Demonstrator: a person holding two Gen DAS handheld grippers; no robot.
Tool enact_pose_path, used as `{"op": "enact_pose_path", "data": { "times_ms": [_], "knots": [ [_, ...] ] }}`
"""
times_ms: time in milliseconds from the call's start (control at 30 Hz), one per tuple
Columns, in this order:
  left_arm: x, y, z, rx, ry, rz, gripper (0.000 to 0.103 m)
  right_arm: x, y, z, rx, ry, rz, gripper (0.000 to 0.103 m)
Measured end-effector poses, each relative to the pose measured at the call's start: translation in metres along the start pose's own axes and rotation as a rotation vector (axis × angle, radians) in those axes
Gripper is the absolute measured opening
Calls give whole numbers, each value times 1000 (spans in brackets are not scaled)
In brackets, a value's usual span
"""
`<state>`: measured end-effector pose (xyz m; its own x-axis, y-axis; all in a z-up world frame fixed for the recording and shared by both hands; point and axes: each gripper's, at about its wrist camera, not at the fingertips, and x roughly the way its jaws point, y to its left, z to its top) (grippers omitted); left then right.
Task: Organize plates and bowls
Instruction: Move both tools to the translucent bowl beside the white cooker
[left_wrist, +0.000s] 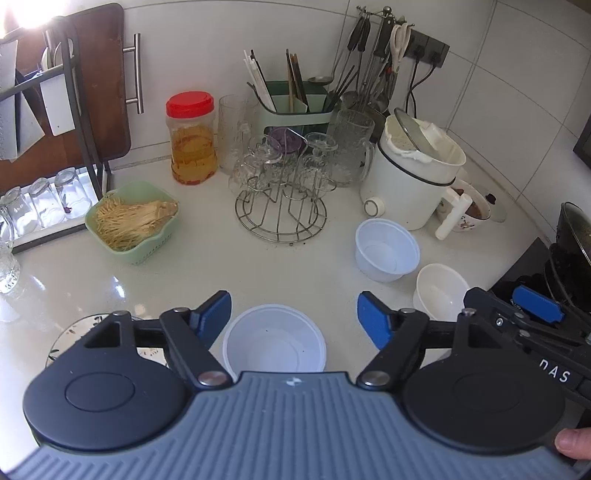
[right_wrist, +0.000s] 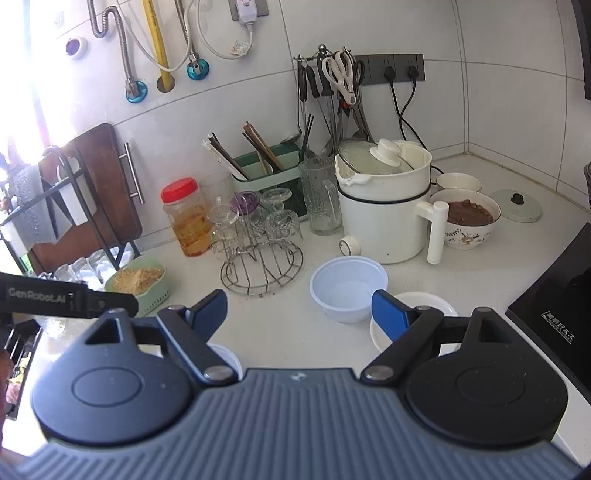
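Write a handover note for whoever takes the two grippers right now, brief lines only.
Left gripper: open, holding nothing, above a white plastic bowl on the counter.
Right gripper: open, empty.
Second plastic bowl stands in front of the white cooker; a white ceramic bowl sits right of it, under the right gripper's right finger.
A patterned plate lies under the left gripper's left finger.
Done: nothing stacked.
Left: gather the three bowls and the plate.

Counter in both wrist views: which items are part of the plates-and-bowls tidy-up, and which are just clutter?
Job:
near plastic bowl
far plastic bowl
white ceramic bowl
patterned plate

Lying about:
red-lidded jar
glass rack
white cooker
green basket
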<state>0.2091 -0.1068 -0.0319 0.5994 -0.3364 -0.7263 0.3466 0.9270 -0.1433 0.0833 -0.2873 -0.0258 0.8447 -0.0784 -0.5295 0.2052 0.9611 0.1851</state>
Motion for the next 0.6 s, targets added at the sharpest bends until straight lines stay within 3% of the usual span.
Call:
{"op": "enact_pose_path", "data": {
  "times_ms": [400,600],
  "knots": [
    [24,-50,-7,26,25,-29,82,-3,-50,-8,67,54,15,87],
    [33,-65,-7,-38,46,-55,82,-3,-70,-12,44,77,35,86]
  ]
}}
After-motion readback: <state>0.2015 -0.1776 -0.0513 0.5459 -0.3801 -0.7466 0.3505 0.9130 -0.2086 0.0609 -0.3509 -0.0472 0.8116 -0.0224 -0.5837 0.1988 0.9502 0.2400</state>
